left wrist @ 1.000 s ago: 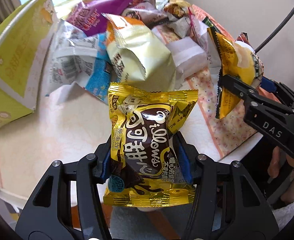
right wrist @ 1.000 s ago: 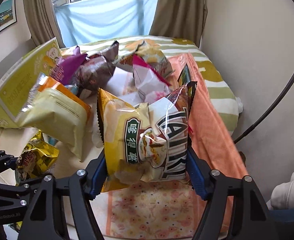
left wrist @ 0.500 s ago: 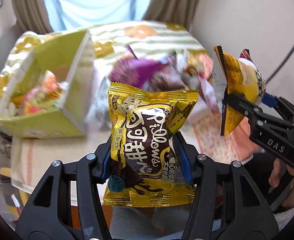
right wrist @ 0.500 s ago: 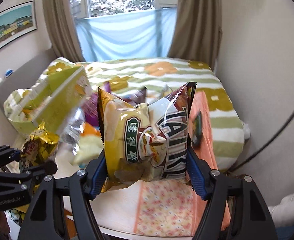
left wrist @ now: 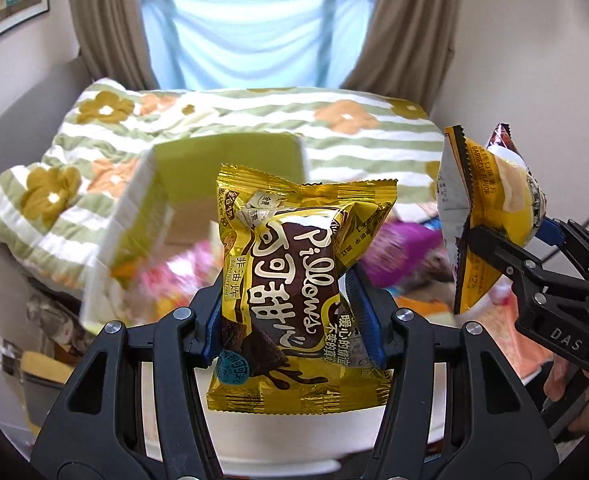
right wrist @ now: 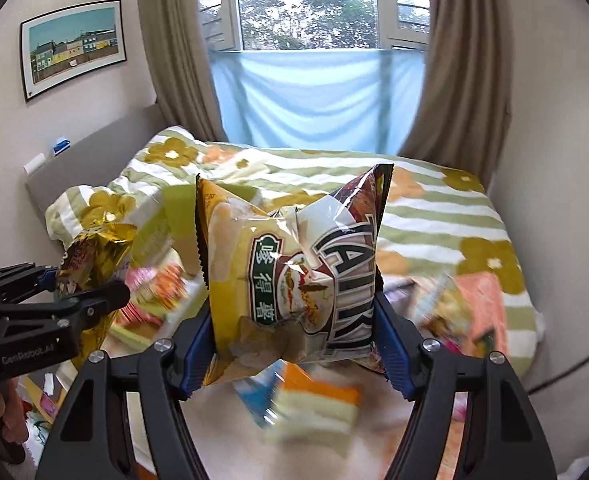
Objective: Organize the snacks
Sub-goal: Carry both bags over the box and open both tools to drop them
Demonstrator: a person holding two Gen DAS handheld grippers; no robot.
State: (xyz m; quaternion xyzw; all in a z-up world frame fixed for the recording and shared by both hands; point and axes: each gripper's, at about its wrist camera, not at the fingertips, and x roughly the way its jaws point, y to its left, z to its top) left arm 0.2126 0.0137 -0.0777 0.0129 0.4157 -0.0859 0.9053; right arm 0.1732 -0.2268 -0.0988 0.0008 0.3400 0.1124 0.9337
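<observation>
Pinching a gold pack (left wrist: 294, 300) upright, the left gripper (left wrist: 290, 312) hangs above the worktop (left wrist: 294, 436). The right gripper (right wrist: 294, 332) clamps a chip bag (right wrist: 294, 276) likewise. Behind stands a green box (left wrist: 214, 184), blurred snacks (left wrist: 406, 256) beside it, then a bed (left wrist: 334, 120).

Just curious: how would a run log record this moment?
left gripper: shut on gold snack bag | right gripper: shut on chip bag | both lifted

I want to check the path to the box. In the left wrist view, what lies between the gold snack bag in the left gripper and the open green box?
Nothing solid: the left wrist view shows the gold snack bag, clamped in the left gripper, overlapping the green box directly.
</observation>
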